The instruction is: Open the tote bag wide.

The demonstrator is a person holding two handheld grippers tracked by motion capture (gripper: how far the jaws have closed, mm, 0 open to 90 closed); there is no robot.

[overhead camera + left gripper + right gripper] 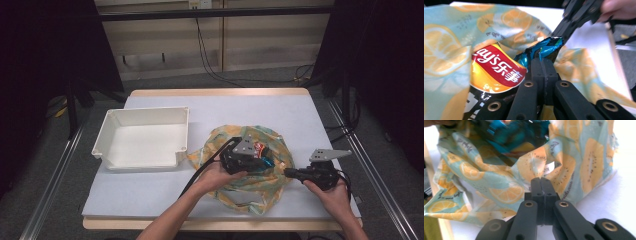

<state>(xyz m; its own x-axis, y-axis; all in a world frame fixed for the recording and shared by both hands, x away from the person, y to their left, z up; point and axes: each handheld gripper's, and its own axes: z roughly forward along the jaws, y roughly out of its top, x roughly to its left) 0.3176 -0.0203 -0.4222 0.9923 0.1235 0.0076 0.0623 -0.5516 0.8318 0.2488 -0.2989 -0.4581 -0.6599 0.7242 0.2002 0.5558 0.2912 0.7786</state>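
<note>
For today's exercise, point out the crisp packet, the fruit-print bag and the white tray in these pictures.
crisp packet (pixel 499 72): left gripper view, on its red logo band.
fruit-print bag (pixel 506 193): right gripper view, on an orange-slice print.
white tray (pixel 142 141): high view, on its bare floor.

White-topped table (pixel 150 192) with wood edge, grey carpet floor (pixel 75 165), beige wall panels (pixel 165 42), black cables (pixel 210 60), dark curtains (pixel 30 75) at both sides

A white-topped table (pixel 150 192) with a pale wooden edge carries two things. A white, shallow plastic tray (pixel 145 116) sits on its left half, a rim running round it. Near it, right of centre, a fruit-print cloth bag (pixel 260 190) lies crumpled and open-mouthed on the surface, reaching toward the near edge.
</note>
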